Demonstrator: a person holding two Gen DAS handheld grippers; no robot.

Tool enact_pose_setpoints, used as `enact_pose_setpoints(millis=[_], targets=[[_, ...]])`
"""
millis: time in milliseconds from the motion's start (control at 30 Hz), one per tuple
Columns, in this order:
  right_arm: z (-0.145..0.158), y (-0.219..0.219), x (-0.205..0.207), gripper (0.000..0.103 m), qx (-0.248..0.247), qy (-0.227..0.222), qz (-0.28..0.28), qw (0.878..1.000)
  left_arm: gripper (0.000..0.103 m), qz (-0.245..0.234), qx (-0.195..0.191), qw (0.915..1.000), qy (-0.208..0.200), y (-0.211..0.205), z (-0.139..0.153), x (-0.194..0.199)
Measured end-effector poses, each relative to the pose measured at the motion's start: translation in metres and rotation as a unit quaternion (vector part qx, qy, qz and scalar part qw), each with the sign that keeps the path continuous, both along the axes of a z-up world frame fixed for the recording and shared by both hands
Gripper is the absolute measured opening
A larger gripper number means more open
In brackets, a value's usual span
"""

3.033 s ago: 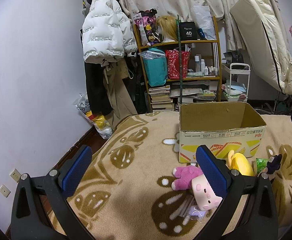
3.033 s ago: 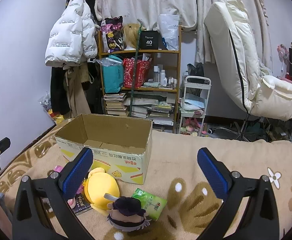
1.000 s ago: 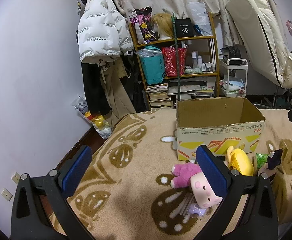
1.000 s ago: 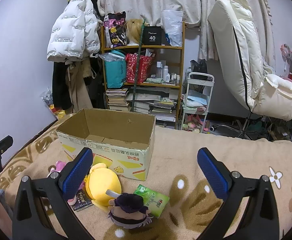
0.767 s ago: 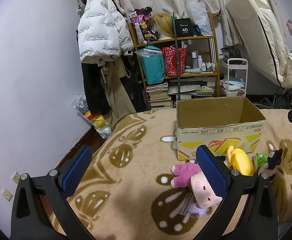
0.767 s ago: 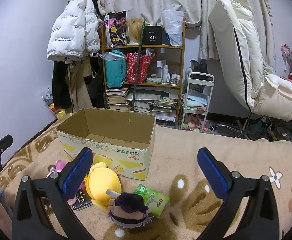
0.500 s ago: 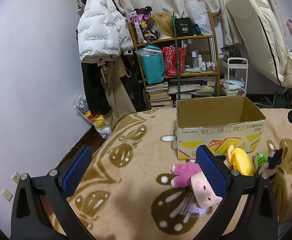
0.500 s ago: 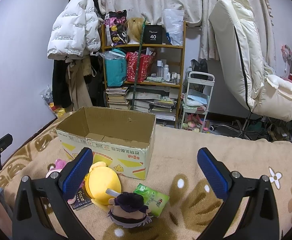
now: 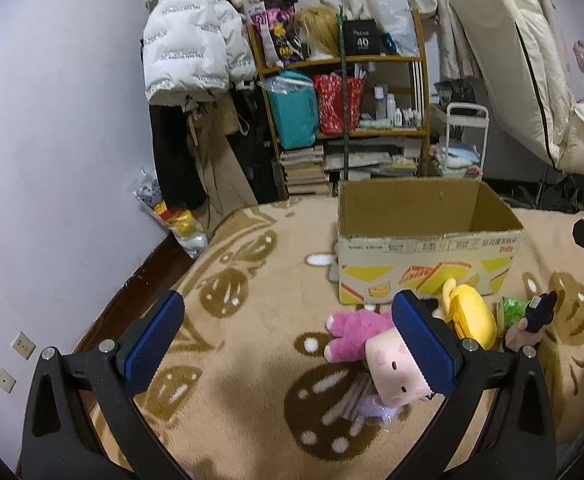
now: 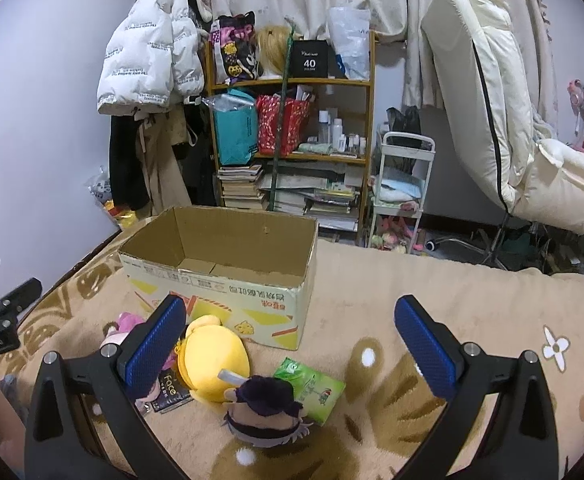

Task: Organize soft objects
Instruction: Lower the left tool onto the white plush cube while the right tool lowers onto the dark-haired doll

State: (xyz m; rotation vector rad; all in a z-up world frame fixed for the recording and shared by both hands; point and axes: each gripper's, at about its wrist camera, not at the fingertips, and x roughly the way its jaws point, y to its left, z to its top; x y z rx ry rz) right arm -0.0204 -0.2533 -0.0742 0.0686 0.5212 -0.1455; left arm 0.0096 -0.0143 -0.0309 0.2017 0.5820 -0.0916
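Cardboard box (image 10: 227, 280) sits open on the blanket (image 10: 472, 304), plush toys heaped against its near side. Both grippers, left gripper (image 9: 287, 344) and right gripper (image 10: 292, 348), hover spread apart and empty. Probably best to pinch the yellow plush (image 10: 215, 358) across its body.

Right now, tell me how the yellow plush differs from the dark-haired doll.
The yellow plush is larger, round and bright; the dark-haired doll is smaller, with a dark head. The plush lies close to the cardboard box; the doll lies further out. Both rest on the blanket, ungripped.
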Motion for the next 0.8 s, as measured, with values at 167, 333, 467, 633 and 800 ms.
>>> enact_pose_setpoints(millis=[167, 333, 467, 633, 800], targets=[[0.007, 0.000, 0.006, 0.103, 0.009, 0.032, 0.018, 0.999, 0.102, -0.008, -0.009, 0.9990, 0.042, -0.004, -0.008, 0.010], [0.005, 0.000, 0.018, 0.103, 0.023, 0.066, 0.035, 0.997, 0.102, -0.018, -0.028, 0.9949, 0.095, -0.010, -0.019, 0.021], [-0.003, -0.001, 0.030, 0.103, 0.037, 0.105, 0.046, 0.993, 0.102, -0.027, -0.021, 0.9931, 0.112, -0.017, -0.026, 0.023], [-0.014, -0.001, 0.042, 0.101, 0.053, 0.149, 0.054, 0.986, 0.102, -0.033, -0.010, 0.9890, 0.144, -0.030, -0.037, 0.035], [-0.028, -0.002, 0.053, 0.101, 0.078, 0.193, 0.061, 0.976, 0.102, -0.050, -0.002, 0.9840, 0.171, -0.044, -0.052, 0.044]])
